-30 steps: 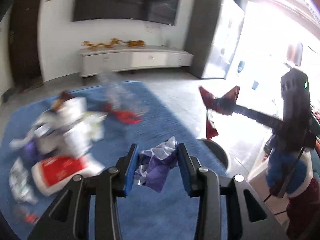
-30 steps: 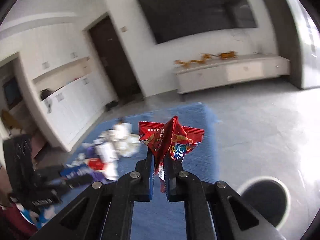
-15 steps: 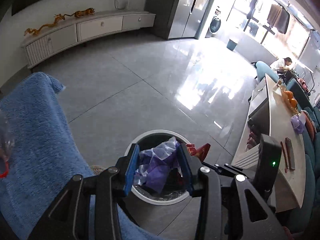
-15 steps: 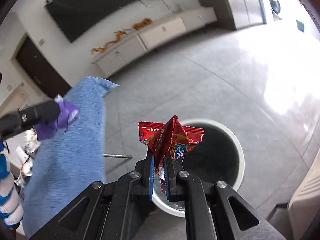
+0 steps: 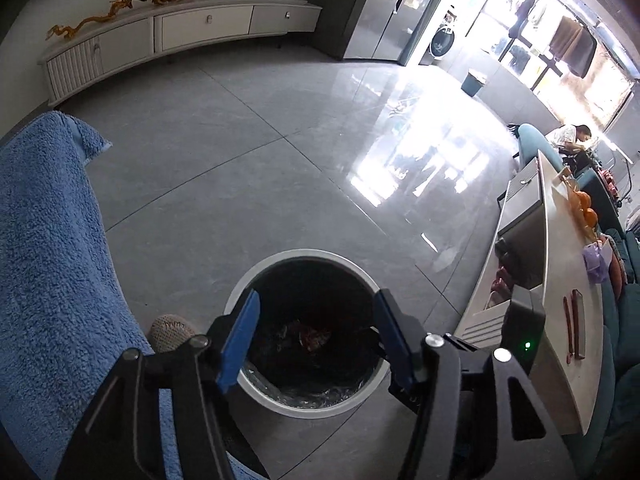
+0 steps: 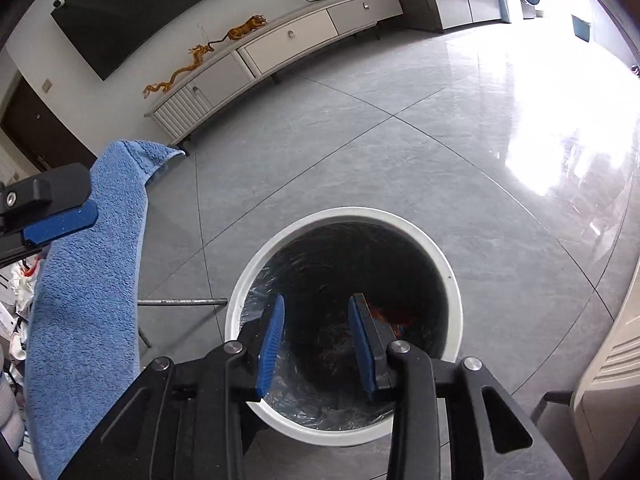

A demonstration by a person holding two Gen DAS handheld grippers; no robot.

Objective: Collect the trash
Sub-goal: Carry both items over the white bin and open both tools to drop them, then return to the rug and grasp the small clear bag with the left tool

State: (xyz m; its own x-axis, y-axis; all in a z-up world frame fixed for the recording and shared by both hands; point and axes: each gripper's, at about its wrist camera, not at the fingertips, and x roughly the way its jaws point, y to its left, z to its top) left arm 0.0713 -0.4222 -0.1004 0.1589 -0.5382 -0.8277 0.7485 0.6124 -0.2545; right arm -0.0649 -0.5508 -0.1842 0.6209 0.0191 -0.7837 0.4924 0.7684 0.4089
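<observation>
1. Both claws have just let go: the left gripper [image 5: 316,338] and right gripper [image 6: 316,338] hang over the bin [image 6: 446,264], jaws still spreading, nothing between them.
2. The red wrapper [image 6: 394,314] now lies inside, lower centre of frame.
3. More litter [image 6: 18,280] waits at the left edge, beside the blue rug [image 6: 88,300].

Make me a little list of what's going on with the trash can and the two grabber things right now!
trash can: white rim, dark liner, stands on grey tile floor
inside the can: red wrapper among dark trash
left gripper: over the can, jaws opening, nothing between them
right gripper: over the can, jaws opening, nothing between them
beside the can: blue rug
</observation>
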